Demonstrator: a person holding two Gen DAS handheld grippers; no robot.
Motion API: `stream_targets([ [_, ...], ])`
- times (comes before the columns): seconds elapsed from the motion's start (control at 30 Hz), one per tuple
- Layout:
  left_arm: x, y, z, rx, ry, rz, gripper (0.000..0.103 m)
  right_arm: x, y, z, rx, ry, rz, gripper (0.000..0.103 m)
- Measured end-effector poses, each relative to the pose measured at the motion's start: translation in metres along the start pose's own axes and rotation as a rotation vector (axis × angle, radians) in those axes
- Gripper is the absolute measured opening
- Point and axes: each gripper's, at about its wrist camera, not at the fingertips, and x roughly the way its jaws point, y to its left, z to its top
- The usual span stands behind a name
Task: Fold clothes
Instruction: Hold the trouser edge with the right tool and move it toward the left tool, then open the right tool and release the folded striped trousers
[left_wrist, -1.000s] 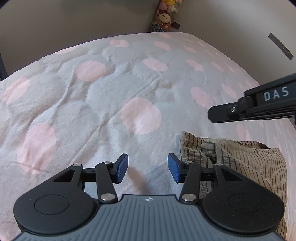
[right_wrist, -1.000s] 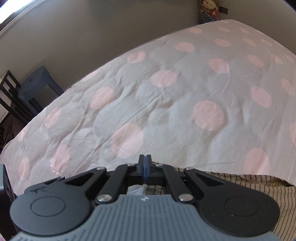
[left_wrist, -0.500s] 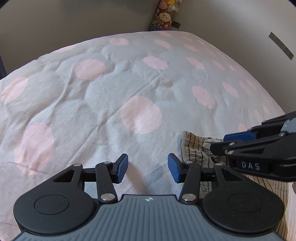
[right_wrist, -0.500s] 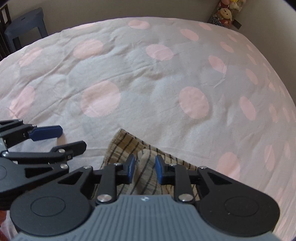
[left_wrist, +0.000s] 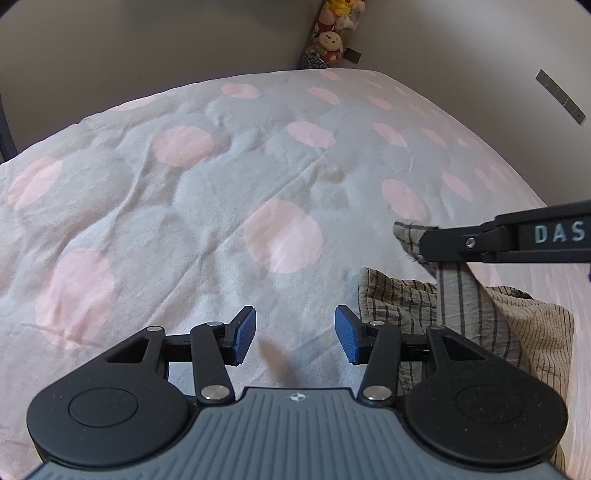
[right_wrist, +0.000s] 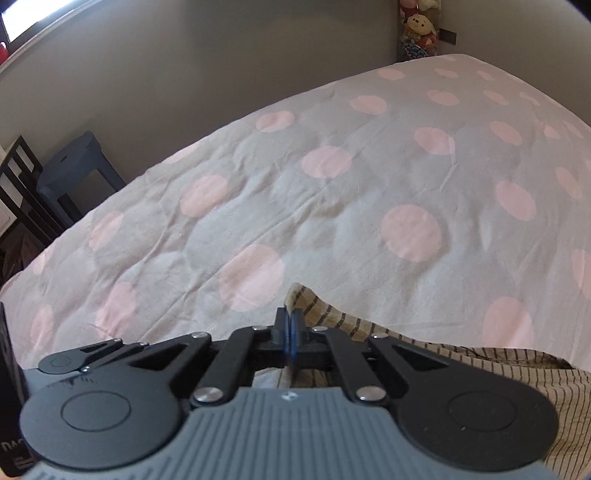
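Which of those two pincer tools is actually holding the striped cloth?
The right hand-held gripper: its blue pads are pinched shut on the striped cloth, lifting a corner. The left hand-held gripper is open above the bedspread.

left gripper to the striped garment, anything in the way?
Nothing visible. The open left gripper faces bare pink-dotted bedspread; the beige striped cloth garment lies just to its right. The right gripper is shut on one lifted corner.
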Motion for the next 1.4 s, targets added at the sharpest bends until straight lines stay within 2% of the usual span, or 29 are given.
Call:
stream_targets([
  [0.13,0.003,0.003,0.000,-0.004,0.003,0.012,0.045,0.030,-0.001,-0.010,0.014,0.049,-0.008,0.002],
  [0.23,0.007,0.003,-0.002,0.004,0.009,0.009,0.045,0.039,-0.008,-0.017,0.048,0.070,0.009,0.010],
  [0.3,0.008,0.000,-0.002,0.018,0.006,0.009,0.045,0.028,-0.011,-0.018,0.047,0.050,0.009,0.016],
  [0.37,0.009,-0.001,-0.002,0.022,0.005,-0.001,0.045,0.012,-0.016,-0.022,0.050,0.026,-0.002,0.027],
  [0.6,-0.003,-0.016,-0.007,0.074,-0.012,-0.050,0.045,-0.057,-0.035,-0.049,0.074,-0.055,-0.062,0.032],
  [0.77,-0.017,-0.025,-0.022,0.056,0.018,-0.110,0.045,-0.099,-0.046,-0.113,0.148,-0.078,-0.104,0.032],
  [0.93,-0.037,-0.052,-0.045,0.121,0.032,-0.160,0.046,-0.130,-0.058,-0.185,0.287,-0.105,-0.132,0.033],
  [1.07,-0.052,-0.065,-0.056,0.138,0.042,-0.176,0.046,-0.155,-0.067,-0.243,0.397,-0.126,-0.154,0.038],
  [1.4,-0.094,-0.063,-0.085,0.038,0.066,-0.179,0.049,-0.216,-0.091,-0.387,0.674,-0.179,-0.209,0.040],
])
